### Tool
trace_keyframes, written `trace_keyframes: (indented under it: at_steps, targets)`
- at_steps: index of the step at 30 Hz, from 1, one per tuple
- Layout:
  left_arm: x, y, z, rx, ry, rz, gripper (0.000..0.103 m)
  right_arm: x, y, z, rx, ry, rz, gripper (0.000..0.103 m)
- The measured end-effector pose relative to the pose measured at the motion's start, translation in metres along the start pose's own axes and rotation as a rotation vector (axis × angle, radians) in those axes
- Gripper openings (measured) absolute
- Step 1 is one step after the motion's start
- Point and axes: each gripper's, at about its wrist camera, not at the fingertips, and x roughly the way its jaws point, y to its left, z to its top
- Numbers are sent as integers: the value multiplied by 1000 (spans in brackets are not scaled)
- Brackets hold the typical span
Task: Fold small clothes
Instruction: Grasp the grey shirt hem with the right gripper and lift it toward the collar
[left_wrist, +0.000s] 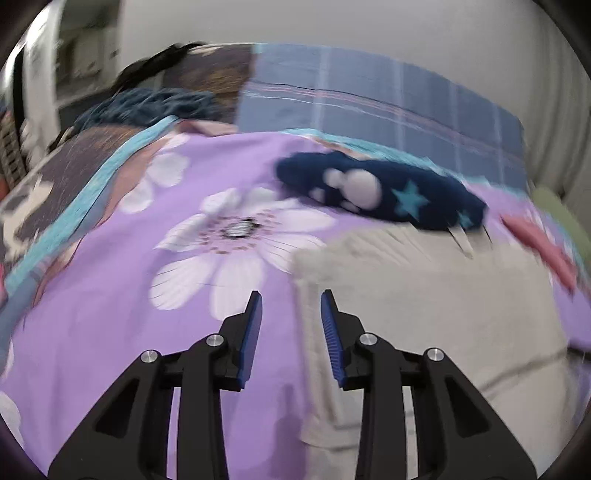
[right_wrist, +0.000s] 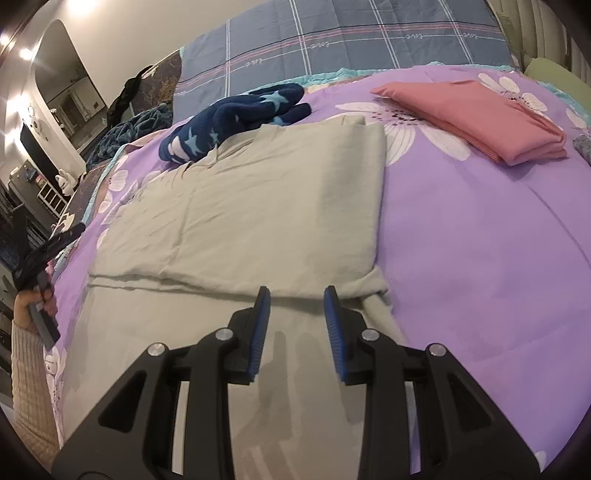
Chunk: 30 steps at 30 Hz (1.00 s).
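Beige cotton garment (right_wrist: 258, 206) lies half-folded flat on the purple floral bedspread (right_wrist: 480, 240). I hold both grippers, left (left_wrist: 291, 306) and right (right_wrist: 297, 302), wide and empty at its edges, lined up for the next fold.

beige garment (right_wrist: 251, 218): partly folded, far half doubled toward near, flat, centre of bed | navy star-print fleece piece (right_wrist: 236, 122): crumpled, touching beige garment's far-left edge | pink garment (right_wrist: 476, 118): folded flat, far right, apart from beige
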Motion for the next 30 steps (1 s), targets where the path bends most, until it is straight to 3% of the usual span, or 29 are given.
trace_keyframes:
  at_steps: [6, 9, 12, 17, 22, 24, 25, 27, 30]
  targets:
    - [13, -73, -17, 161, 48, -128, 33, 0, -18, 32, 21, -32, -31, 30]
    - [44, -97, -38, 217, 151, -80, 36, 12, -39, 59, 62, -38, -64, 31]
    - [39, -107, -40, 262, 124, -29, 37, 31, -61, 87, 108, -14, -59, 31]
    - [36, -117, -46, 308, 113, 25, 38, 64, -98, 125, 295, 8, 84, 38]
    - [44, -116, -46, 333, 107, 63, 42, 95, -102, 154, 332, 76, 91, 39]
    - [44, -114, -45, 330, 107, 64, 42, 109, -94, 161, 304, 148, 77, 31]
    - [43, -114, -45, 326, 107, 61, 42, 112, -86, 163, 259, 182, 39, 7]
    - [43, -112, -45, 322, 107, 59, 43, 101, -77, 165, 227, 153, 4, 3]
    - [43, -112, -45, 321, 106, 61, 44, 67, -62, 167, 185, 33, -5, 3]
